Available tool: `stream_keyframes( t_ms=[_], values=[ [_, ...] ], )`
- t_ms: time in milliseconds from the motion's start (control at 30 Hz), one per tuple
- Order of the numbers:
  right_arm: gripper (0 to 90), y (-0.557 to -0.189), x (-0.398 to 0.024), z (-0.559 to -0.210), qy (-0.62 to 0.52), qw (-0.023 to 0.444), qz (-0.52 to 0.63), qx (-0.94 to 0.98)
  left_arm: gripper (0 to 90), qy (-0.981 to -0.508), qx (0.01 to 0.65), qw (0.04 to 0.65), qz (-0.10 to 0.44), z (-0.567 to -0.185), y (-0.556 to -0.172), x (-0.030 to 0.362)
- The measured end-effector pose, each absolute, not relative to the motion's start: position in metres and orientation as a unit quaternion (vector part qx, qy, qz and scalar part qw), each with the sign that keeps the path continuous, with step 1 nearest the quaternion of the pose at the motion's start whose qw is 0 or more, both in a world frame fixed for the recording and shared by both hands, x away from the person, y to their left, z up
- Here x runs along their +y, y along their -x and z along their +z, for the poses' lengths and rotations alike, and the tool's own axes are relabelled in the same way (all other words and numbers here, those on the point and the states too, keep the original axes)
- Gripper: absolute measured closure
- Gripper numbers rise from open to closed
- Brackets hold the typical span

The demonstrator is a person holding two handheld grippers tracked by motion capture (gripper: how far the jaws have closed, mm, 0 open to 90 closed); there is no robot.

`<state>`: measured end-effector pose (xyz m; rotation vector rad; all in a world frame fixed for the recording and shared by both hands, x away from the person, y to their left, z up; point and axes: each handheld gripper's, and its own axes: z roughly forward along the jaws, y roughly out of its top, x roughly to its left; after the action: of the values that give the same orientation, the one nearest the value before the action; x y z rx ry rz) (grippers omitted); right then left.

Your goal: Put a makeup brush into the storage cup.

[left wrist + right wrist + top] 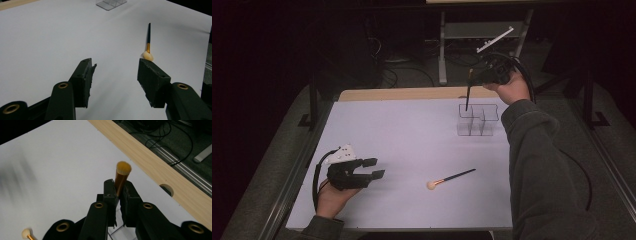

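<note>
The right gripper [482, 75] clamps a brush [468, 95] above the clear organizer [484, 120]; next, lower it in. The left gripper [374, 168] is wide, empty.

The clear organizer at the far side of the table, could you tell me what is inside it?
The handle tip of the brush held by the right gripper dips toward a rear compartment of the clear organizer; the other compartments look empty.

The left gripper [374, 168] hovers low at the near left, jaws apart and empty — hand [329, 197] behind it. The right gripper [472, 76] is raised at the far right, arm outstretched, jaws clamped tight.
</note>
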<state>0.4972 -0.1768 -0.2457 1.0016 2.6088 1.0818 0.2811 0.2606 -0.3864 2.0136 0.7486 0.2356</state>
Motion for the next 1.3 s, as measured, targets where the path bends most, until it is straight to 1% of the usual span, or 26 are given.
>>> stream_keyframes(
  t_ms=[767,1300],
  values=[
    [82.8,-0.498,-0.180,-0.265,-0.349,0.068,0.364,0.861,44.1,-0.828,0.303,0.462,0.099,-0.386,-0.281,0.261],
    [82.8,-0.499,-0.180,-0.274,-0.355,0.068,0.364,0.859,43.8,-0.822,0.307,0.469,0.097,-0.386,-0.281,0.261]
  ],
)
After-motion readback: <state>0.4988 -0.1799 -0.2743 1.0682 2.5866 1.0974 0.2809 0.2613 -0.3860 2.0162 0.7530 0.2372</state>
